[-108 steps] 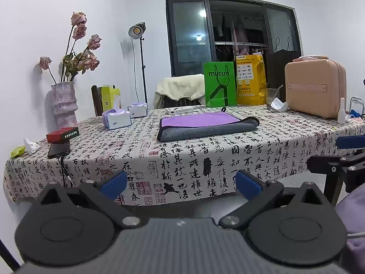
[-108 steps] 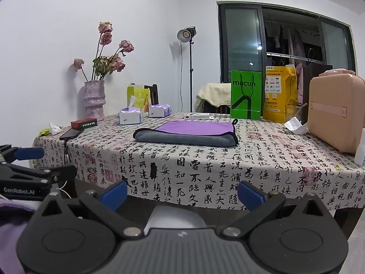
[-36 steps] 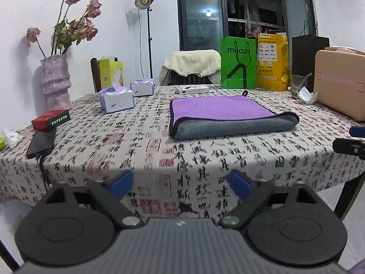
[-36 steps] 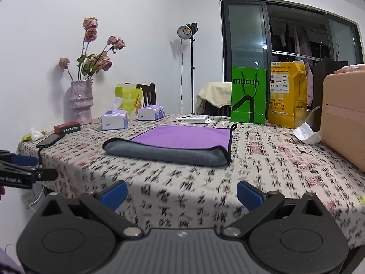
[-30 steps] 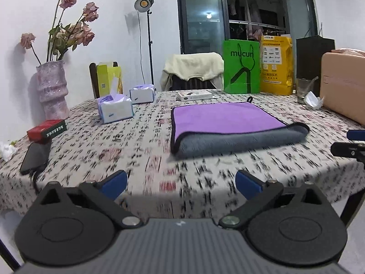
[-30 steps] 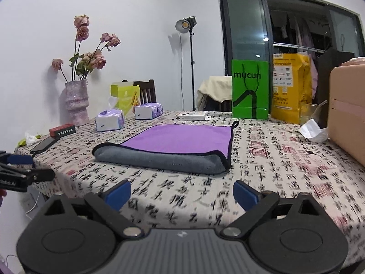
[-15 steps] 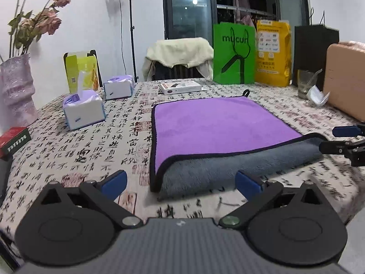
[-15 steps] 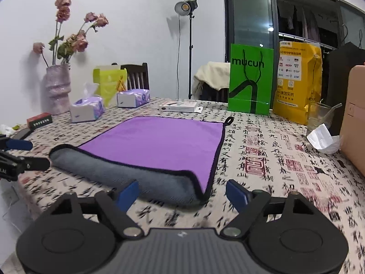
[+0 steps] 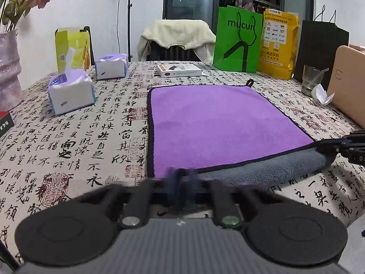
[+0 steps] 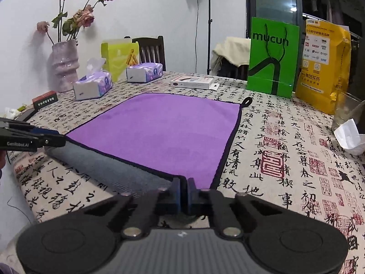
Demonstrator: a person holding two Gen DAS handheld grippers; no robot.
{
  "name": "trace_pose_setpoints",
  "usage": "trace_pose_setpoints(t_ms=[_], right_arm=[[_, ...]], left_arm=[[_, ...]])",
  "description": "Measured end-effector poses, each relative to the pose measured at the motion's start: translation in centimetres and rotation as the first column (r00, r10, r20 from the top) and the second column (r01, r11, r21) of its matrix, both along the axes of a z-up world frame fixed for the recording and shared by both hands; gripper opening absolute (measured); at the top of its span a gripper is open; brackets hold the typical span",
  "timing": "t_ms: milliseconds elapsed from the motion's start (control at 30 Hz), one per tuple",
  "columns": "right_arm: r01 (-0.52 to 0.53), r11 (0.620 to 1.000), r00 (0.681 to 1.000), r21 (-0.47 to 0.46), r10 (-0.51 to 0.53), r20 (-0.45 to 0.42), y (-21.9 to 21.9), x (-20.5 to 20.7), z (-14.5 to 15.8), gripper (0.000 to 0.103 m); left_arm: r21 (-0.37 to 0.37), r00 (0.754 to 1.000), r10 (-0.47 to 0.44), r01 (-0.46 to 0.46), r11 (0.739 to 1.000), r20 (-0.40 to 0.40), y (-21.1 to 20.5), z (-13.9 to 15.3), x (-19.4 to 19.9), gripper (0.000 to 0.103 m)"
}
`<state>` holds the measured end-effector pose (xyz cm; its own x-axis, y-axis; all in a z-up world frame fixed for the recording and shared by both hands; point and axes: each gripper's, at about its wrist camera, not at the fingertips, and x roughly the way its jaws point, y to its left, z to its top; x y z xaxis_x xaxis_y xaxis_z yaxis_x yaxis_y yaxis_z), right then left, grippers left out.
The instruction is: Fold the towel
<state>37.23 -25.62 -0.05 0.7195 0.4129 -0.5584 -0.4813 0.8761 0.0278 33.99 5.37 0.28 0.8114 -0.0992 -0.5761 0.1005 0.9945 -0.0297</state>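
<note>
Now, through the left wrist camera, the left gripper (image 9: 181, 179) is sitting at the near left corner of the towel (image 9: 219, 123), its 2 fingers blurred but drawn close together; the purple edge is meeting the tips there, though the blur makes it impossible to tell whether they are actually pinching the fabric. Ahead of the fingers the towel is lying flat on the calligraphy-print tablecloth (image 9: 75, 141), purple side up, with a grey layer showing along the near edge. To the right of the fingers, the right gripper (image 9: 328, 147) is reaching in to the towel's near right corner. Left of the fingers and further ahead, 2 tissue boxes (image 9: 70, 90) are standing, and a green bag (image 9: 237, 40) is standing well beyond the towel.

Through the right wrist camera, the right gripper (image 10: 184, 188) is showing its 2 blue fingers pressed together on the towel's (image 10: 164, 132) near right corner, where the black-trimmed purple edge is running between the tips. Off to the left of these fingers, the left gripper (image 10: 60, 140) is touching the towel's other near corner. A white crumpled paper (image 10: 350, 137) is lying far to the right of the fingers.
</note>
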Motion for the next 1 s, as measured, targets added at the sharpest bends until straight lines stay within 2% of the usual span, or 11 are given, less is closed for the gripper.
trace_pose_setpoints(t_ms=[400, 533, 733, 1000], right_arm=[[-0.009, 1.0, 0.999, -0.023, 0.01, 0.046, 0.5, 2.9, 1.2, 0.005], [-0.013, 1.0, 0.998, -0.026, 0.015, 0.067, 0.6, 4.7, 1.8, 0.005], [-0.009, 1.0, 0.997, -0.013, 0.01, 0.072, 0.8, 8.6, 2.2, 0.005], [-0.011, 1.0, 0.999, 0.005, 0.011, 0.051, 0.8, 15.5, 3.3, 0.005]], left_arm=[[0.015, 0.999, 0.002, -0.003, 1.0, 0.035, 0.7, 2.0, 2.8, 0.005], [0.033, 0.997, -0.007, 0.005, 0.999, 0.077, 0.6, 2.7, 4.7, 0.005], [0.036, 0.995, -0.001, -0.002, 0.999, 0.097, 0.8, 3.3, 9.1, 0.005], [0.018, 0.997, -0.014, 0.013, 1.0, 0.079, 1.7, 4.3, 16.2, 0.005]])
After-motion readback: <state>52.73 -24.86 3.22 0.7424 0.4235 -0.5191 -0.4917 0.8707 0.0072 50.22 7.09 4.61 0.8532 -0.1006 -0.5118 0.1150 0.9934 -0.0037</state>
